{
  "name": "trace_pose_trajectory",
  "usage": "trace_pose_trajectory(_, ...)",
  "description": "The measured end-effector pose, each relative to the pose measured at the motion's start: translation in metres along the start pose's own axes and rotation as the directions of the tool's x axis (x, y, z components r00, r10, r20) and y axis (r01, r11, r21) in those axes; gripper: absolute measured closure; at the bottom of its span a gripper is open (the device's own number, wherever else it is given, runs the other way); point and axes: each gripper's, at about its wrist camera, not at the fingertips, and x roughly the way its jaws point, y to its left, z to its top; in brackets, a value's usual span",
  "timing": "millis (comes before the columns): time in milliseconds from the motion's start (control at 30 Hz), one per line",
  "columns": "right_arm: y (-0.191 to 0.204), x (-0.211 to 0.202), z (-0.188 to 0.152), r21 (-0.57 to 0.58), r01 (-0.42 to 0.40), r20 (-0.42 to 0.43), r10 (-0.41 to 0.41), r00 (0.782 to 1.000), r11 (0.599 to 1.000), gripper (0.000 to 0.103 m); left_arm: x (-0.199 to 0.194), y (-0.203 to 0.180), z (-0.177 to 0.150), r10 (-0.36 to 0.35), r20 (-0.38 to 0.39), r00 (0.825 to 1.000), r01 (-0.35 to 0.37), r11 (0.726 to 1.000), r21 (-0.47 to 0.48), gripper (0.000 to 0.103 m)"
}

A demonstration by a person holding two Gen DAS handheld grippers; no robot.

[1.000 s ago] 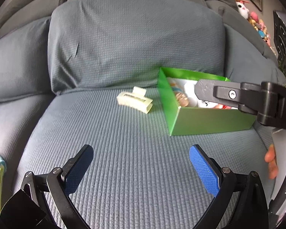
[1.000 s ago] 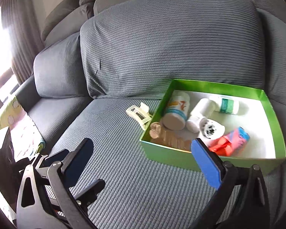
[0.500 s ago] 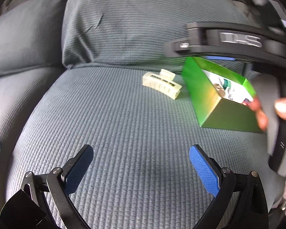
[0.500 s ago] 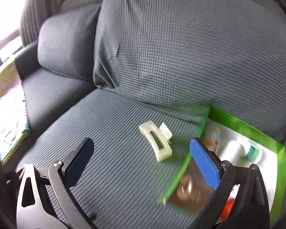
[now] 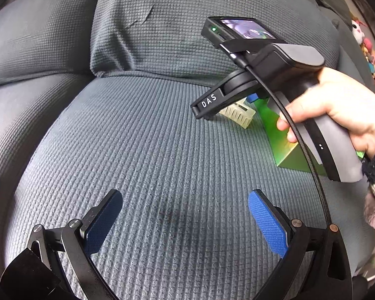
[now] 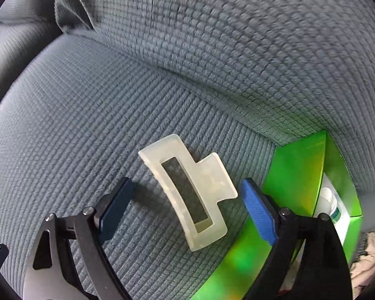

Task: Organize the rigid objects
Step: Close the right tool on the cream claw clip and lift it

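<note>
A cream hair claw clip [image 6: 192, 195] lies on the grey sofa seat, just left of a green box [image 6: 297, 170]. My right gripper [image 6: 187, 202] is open, low over the clip, with one blue pad on each side of it and not touching. In the left wrist view the clip [image 5: 238, 113] is partly hidden behind the right gripper's fingers [image 5: 212, 102], with the green box [image 5: 285, 140] beside it. My left gripper [image 5: 185, 212] is open and empty, low over the seat in front.
The sofa back cushion [image 5: 187, 25] rises right behind the clip and box. A white bottle [image 6: 333, 203] shows inside the box. The person's hand [image 5: 337, 110] holds the right gripper. Plush toys [image 5: 362, 40] sit at the far right.
My right gripper has moved left from above the box and down, closing in until the clip lies between its open fingers. My left gripper stayed low over the seat, its view turning left.
</note>
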Motion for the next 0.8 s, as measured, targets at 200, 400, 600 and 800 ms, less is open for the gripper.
trace_pose_trajectory(200, -0.004, -0.010, -0.004, -0.025, 0.003, 0.029, -0.002, 1.000, 1.000, 0.060, -0.001, -0.004, -0.004, -0.022, -0.007, 1.000, 0.022, 1.000, 0.000, 0.002)
trace_pose_trajectory(400, -0.007, -0.059, -0.076, 0.070, -0.408, 0.146, 0.395, 0.907, 0.910, 0.060, -0.012, -0.016, -0.008, -0.103, 0.018, 0.994, 0.103, 0.994, 0.032, 0.002)
trace_pose_trajectory(600, -0.012, -0.080, -0.170, 0.145, -0.495, 0.141, 0.477, 0.867, 0.857, 0.060, -0.006, -0.052, -0.027, -0.237, -0.040, 0.971, 0.240, 0.964, 0.111, 0.002)
trace_pose_trajectory(800, -0.034, -0.082, -0.238, 0.261, -0.541, 0.177, 0.511, 0.841, 0.800, 0.060, -0.010, -0.110, -0.059, -0.299, -0.079, 0.951, 0.309, 0.909, 0.280, 0.012)
